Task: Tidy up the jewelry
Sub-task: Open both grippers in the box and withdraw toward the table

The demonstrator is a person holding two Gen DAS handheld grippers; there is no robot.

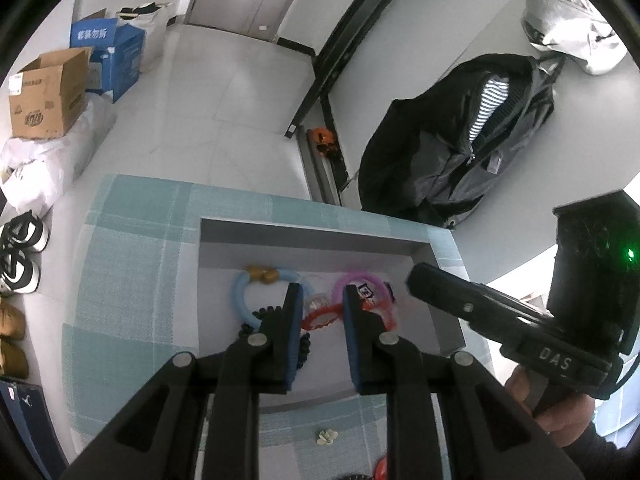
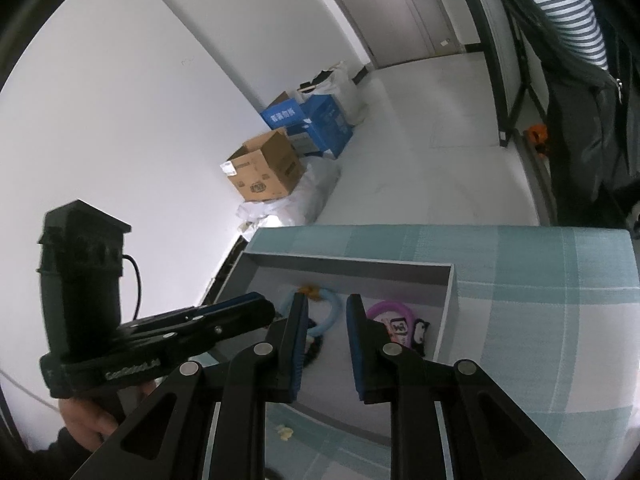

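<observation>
A shallow grey tray [image 1: 312,236] sits on a teal checked cloth [image 1: 132,280]. In it lie a light blue ring bracelet with a gold charm [image 1: 242,300], a pink ring bracelet [image 1: 352,280], a red bracelet [image 1: 320,320] and a dark beaded string [image 1: 304,346]. My left gripper [image 1: 320,300] is open and empty above the tray. My right gripper [image 2: 326,312] is open and empty over the same tray [image 2: 448,292], above the blue bracelet [image 2: 334,312] and pink bracelet [image 2: 386,310]. A small pale flower piece [image 1: 327,436] lies on the cloth outside the tray.
Beyond the table are a grey floor, cardboard and blue boxes [image 1: 52,96] at the left wall, shoes [image 1: 20,256], and a dark jacket [image 1: 460,140] hanging at the right. A red item [image 1: 380,468] shows at the bottom edge on the cloth.
</observation>
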